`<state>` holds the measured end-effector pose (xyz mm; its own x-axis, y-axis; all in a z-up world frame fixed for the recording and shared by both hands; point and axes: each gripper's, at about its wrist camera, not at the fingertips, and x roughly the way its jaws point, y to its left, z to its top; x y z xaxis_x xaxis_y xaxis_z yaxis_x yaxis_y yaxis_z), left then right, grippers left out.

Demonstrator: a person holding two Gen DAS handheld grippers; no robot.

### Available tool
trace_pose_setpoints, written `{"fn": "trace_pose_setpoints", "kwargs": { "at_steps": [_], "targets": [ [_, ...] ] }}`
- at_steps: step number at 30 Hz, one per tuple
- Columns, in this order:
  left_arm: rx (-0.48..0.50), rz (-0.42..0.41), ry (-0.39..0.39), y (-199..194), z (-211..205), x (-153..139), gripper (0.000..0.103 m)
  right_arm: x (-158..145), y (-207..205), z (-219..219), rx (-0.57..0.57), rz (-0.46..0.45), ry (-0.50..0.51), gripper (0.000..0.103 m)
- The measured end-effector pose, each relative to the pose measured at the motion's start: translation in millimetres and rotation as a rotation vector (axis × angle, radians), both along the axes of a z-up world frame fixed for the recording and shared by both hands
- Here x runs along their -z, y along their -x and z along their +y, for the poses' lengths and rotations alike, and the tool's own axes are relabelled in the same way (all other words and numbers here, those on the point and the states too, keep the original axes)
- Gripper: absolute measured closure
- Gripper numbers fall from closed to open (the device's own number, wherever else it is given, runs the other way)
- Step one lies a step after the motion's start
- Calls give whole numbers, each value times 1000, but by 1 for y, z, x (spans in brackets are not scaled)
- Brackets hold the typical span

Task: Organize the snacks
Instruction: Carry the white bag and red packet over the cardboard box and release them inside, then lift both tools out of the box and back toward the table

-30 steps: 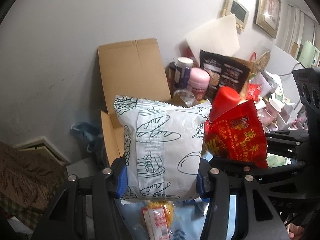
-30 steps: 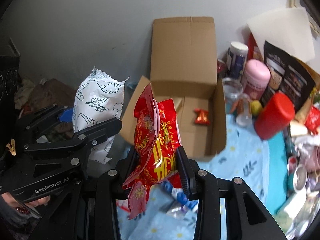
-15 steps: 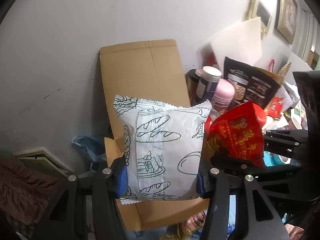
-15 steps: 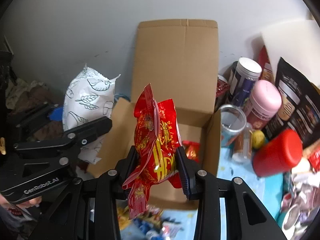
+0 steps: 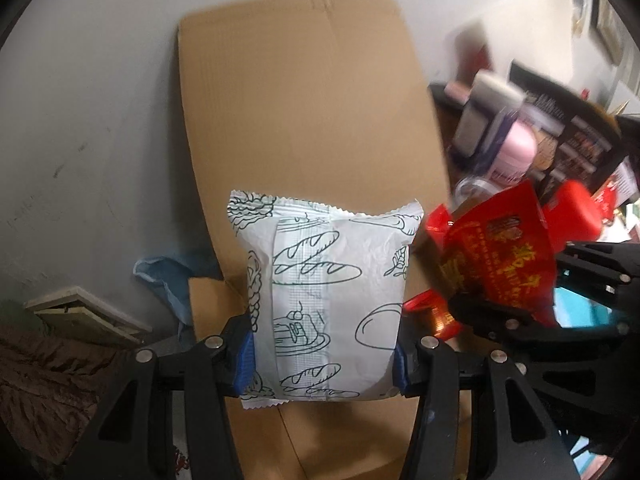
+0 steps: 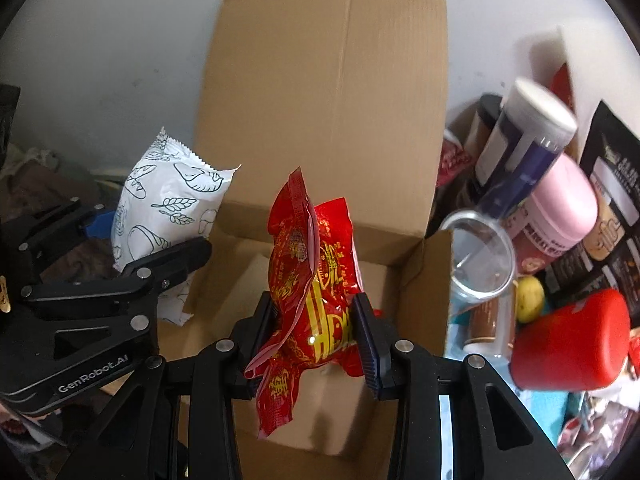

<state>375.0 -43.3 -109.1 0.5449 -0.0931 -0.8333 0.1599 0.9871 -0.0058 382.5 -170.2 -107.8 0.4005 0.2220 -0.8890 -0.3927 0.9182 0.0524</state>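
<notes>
Right wrist view is showing the right gripper (image 6: 314, 330) pinching a red snack packet (image 6: 310, 276) above the open cardboard box (image 6: 320, 92), while the left gripper (image 5: 322, 354) is clamping a white bread-print bag (image 5: 324, 300) beside it. Both packets are slippery and may slide out; the crowded grippers risk colliding. A pink-lidded jar (image 6: 560, 208) and red container (image 6: 568, 344) are crowding the box's right side.
</notes>
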Motion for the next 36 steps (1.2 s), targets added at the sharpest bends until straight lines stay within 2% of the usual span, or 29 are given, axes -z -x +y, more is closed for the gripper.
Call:
{"fn": "trace_pose_setpoints", "kwargs": {
  "at_steps": [9, 17, 19, 24, 28, 36],
  "targets": [
    [-40, 125, -24, -17, 10, 55, 51, 52, -12, 11, 18, 74, 48, 65],
    [-28, 178, -74, -24, 5, 79, 51, 67, -14, 18, 30, 75, 92, 63],
    [-37, 186, -72, -25, 5, 80, 51, 68, -12, 21, 28, 67, 126, 58],
    [-64, 200, -89, -24, 5, 74, 49, 64, -7, 19, 44, 59, 144, 53],
    [-87, 178, -119, -21, 4, 62, 46, 54, -8, 15, 54, 54, 151, 52],
    [-95, 121, -107, -6, -2, 24, 45, 26, 5, 10, 73, 23, 146, 52]
  ]
}}
